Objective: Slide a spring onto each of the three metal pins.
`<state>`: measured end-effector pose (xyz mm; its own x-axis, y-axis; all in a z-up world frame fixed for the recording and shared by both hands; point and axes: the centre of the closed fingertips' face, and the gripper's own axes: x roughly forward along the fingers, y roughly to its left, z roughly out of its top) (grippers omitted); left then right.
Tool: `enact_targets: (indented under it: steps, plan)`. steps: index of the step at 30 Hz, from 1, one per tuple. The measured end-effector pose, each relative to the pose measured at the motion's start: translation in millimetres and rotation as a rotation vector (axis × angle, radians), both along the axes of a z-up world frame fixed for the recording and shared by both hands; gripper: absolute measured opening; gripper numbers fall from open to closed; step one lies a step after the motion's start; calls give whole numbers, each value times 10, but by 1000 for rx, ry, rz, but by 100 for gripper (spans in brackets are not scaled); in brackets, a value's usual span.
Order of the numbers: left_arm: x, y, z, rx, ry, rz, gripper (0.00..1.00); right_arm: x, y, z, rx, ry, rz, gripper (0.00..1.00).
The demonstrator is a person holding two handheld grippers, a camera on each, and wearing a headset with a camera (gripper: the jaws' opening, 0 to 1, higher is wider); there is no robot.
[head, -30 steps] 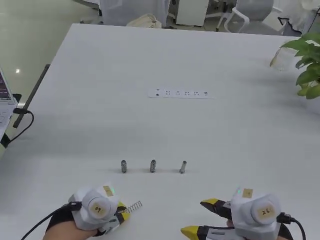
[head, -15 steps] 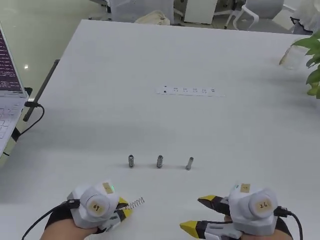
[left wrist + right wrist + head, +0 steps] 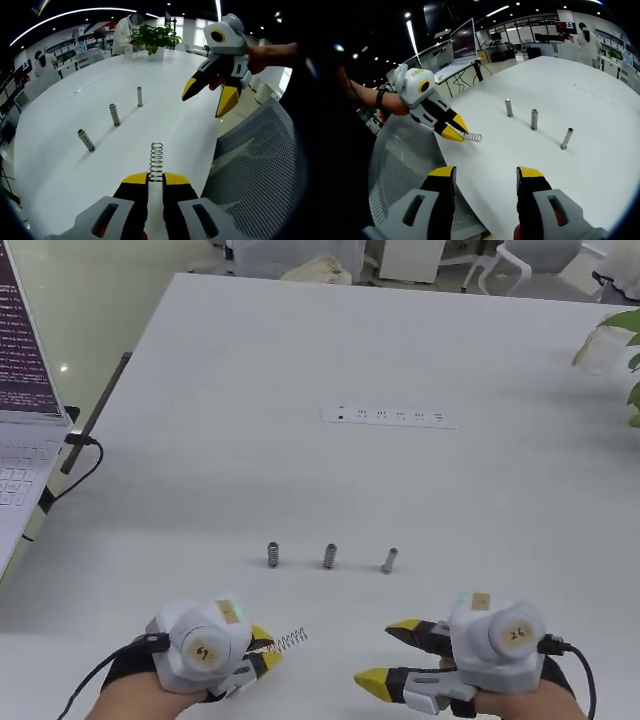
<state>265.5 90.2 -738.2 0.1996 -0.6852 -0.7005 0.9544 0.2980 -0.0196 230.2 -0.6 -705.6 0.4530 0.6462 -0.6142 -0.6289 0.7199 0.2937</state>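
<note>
Pinching the last spring (image 3: 156, 160) by its near end in the left claw (image 3: 155, 178), clenched on only the end coils, with the rest poking out free just above the worktop (image 3: 300, 360), on the near side of the pin row. Keeping the right claw (image 3: 385, 652) spread wide and empty, well apart from the spring. Looks like two down already, with springs on the left pin (image 3: 273, 555) and middle pin (image 3: 330, 556), and nothing on the right pin (image 3: 389, 560), so probably heading there.

Guessing featherweight and floppy here: thin wire, open coils, likely to buckle or ping away if squeezed mid-body. Better to hold it right at the end, as now, leaving the open mouth free to go over the pin tip. Probably slick too, metal on metal, so no real push needed once lined up. Worth watching the sag at the free end while aiming.

Hard to make out the number of coils caught between the jaws, or the shape of the spring's far end. Can't tell about the pins' footing either: fixed or just standing. No telling about the seating of the two fitted springs at the base. Also a laptop (image 3: 20, 390) cut off at the left edge.
</note>
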Motion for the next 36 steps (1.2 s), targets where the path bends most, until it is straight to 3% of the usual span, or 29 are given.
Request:
enact_targets:
  steps: [19, 36]
  plan:
    - [-158, -172, 246, -34, -46, -78, 2, 19, 165, 20, 21, -4, 65, 39]
    - [-297, -248, 349, -47, -65, -154, 2, -9, 440, 50, 54, 7, 167, 32]
